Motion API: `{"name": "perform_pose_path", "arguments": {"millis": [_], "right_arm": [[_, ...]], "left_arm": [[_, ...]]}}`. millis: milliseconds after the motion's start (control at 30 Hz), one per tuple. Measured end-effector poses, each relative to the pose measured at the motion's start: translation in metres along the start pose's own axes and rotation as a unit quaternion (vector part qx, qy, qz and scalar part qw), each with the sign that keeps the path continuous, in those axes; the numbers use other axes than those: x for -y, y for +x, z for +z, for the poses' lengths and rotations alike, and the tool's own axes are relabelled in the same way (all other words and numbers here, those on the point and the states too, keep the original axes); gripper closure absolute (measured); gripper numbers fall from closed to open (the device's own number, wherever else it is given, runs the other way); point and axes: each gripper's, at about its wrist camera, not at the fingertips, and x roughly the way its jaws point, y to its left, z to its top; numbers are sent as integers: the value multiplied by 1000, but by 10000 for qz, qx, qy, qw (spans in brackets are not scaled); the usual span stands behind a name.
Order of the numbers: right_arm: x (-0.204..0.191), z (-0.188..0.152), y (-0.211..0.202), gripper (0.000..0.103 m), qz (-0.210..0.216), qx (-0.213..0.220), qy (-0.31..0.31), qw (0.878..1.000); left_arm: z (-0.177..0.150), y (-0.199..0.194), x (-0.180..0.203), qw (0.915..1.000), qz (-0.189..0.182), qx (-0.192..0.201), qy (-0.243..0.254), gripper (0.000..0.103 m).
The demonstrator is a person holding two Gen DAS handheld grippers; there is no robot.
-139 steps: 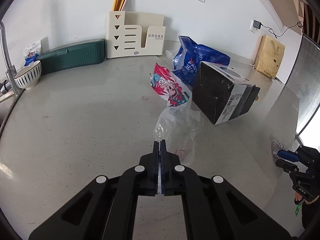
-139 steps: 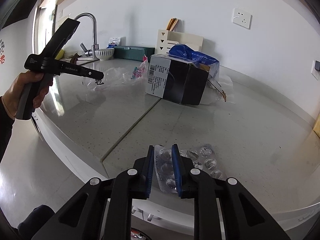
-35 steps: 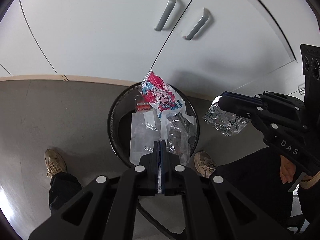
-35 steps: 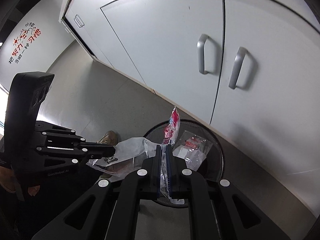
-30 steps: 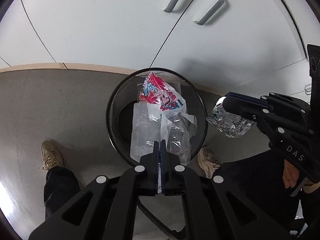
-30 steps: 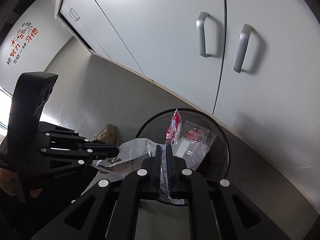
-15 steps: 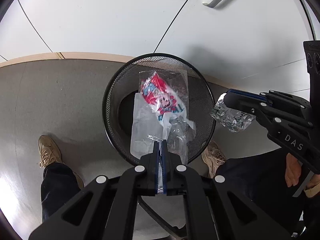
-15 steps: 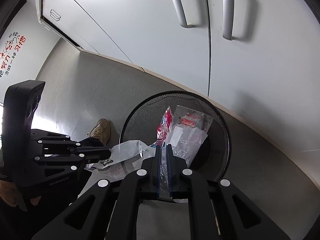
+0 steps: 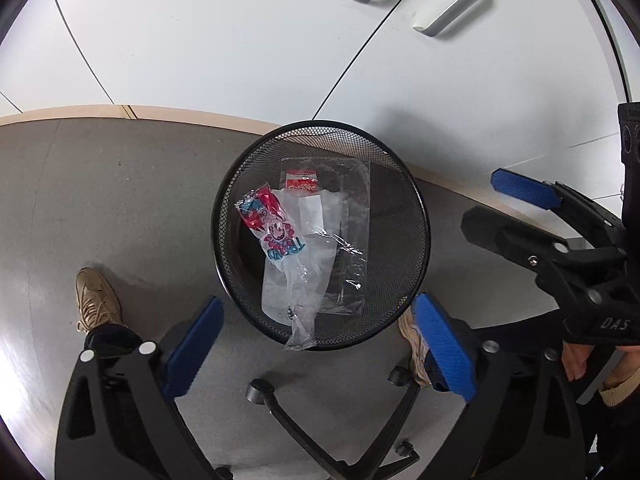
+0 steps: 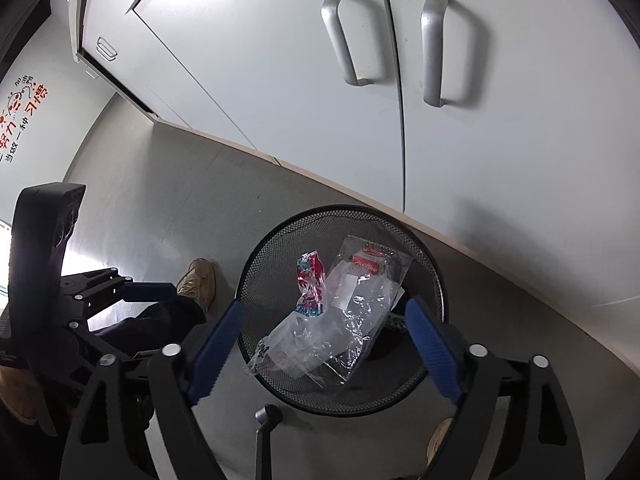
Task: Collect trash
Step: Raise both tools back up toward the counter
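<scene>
Both grippers hang over the bin with jaws spread wide and empty.

The left gripper [image 9: 316,344] holds its blue ribbed pads far apart, and straight ahead between them stands a round black wire-mesh bin [image 9: 420,216] on the smooth grey floor [image 9: 120,208]. Inside the bin lie crinkled clear plastic bags [image 9: 320,248], a small red-and-blue printed wrapper [image 9: 268,224] on their left side and a red-labelled packet [image 9: 303,184] at the far end; one clear corner droops over the near rim. The right gripper [image 10: 324,344] is also wide open, the same bin [image 10: 436,276] framed between its pads, the glossy bags [image 10: 340,332] and the wrapper [image 10: 310,276] resting within. Beyond the bin rise flat white cabinet doors [image 10: 280,80] with curved metal handles [image 10: 344,36]. A tan shoe [image 9: 94,296] sits left of the left jaws.
</scene>
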Motion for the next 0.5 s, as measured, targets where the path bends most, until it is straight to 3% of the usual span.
{"name": "perform_pose_path", "arguments": {"millis": [500], "right_arm": [[0, 0, -14, 10, 81, 198, 104, 9997]], "left_arm": [[-1, -15, 0, 9999, 12, 145, -21, 4]]}}
